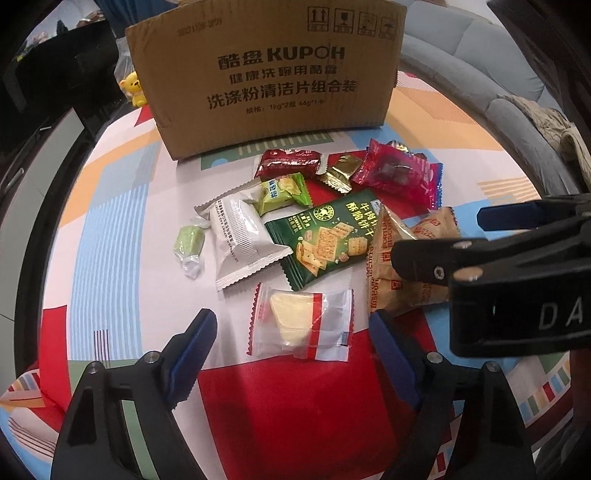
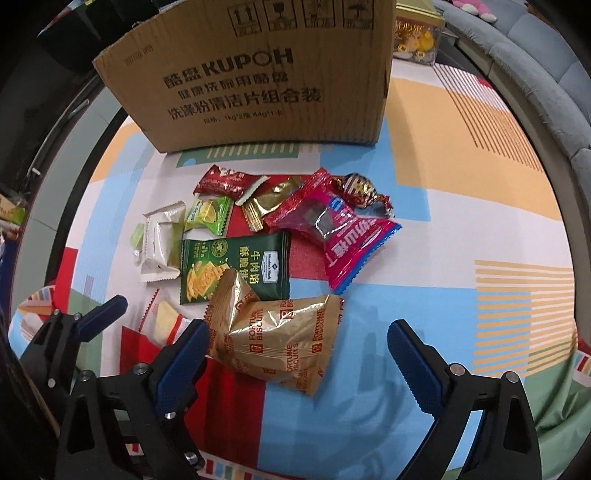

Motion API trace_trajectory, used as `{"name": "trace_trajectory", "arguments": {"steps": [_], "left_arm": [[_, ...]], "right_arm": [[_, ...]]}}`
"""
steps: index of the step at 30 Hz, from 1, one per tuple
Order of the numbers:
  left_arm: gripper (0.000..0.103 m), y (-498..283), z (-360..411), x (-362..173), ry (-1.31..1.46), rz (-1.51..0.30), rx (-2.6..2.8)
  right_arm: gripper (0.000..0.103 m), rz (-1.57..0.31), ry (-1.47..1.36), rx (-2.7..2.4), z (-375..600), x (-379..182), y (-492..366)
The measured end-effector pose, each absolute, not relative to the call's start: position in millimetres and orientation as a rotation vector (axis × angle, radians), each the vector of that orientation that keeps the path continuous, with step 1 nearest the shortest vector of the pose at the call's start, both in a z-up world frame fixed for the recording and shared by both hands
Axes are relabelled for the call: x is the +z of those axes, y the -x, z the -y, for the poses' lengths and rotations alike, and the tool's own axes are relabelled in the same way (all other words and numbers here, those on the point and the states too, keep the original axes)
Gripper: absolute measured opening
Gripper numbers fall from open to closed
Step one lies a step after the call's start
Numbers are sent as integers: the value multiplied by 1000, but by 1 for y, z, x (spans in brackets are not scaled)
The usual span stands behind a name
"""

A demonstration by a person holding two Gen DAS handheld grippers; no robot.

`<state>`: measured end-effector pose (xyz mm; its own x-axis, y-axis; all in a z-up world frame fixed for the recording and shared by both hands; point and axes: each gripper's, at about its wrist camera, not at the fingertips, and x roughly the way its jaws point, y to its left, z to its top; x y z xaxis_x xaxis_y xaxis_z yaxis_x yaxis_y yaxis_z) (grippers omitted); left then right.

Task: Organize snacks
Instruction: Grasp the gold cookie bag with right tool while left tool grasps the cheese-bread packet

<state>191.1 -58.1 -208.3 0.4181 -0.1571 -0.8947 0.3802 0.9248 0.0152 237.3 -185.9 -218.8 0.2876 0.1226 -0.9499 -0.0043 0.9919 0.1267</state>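
A pile of snack packets lies on a colourful tablecloth before a cardboard box point(image 1: 262, 74), also in the right wrist view point(image 2: 255, 77). My left gripper point(image 1: 291, 332) is open around a clear packet with a pale wedge point(image 1: 303, 323). My right gripper point(image 2: 295, 343) is open around a gold Fortune Biscuits bag point(image 2: 280, 339), which also shows in the left wrist view point(image 1: 399, 273). The right gripper's fingers point(image 1: 443, 258) reach in from the right there. A green cracker packet point(image 1: 325, 240), a white packet point(image 1: 240, 240) and a pink packet point(image 2: 332, 236) lie between.
A yellow bear toy point(image 1: 133, 88) stands left of the box. A grey sofa point(image 1: 498, 74) curves along the right. A small green candy point(image 1: 188, 243) lies at the pile's left. A tin with gold items point(image 2: 417, 33) sits behind the box.
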Motion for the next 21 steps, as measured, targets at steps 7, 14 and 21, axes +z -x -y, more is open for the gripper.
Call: {"name": "trace_trajectory", "arguments": {"steps": [7,14,21], "left_arm": [[76,-194,59,-217,-218,-1112,-345],[71,-193,57,-218,-201,-1101,-349],[53,-191,59,-216,-205,-1085,-363]], "right_arm": [[91,-1302,-120,93,184,-229,-243],[73,-1318,-135,123,184,-235,-243],[59,-1304,-136,142,185,-232,-239]]}}
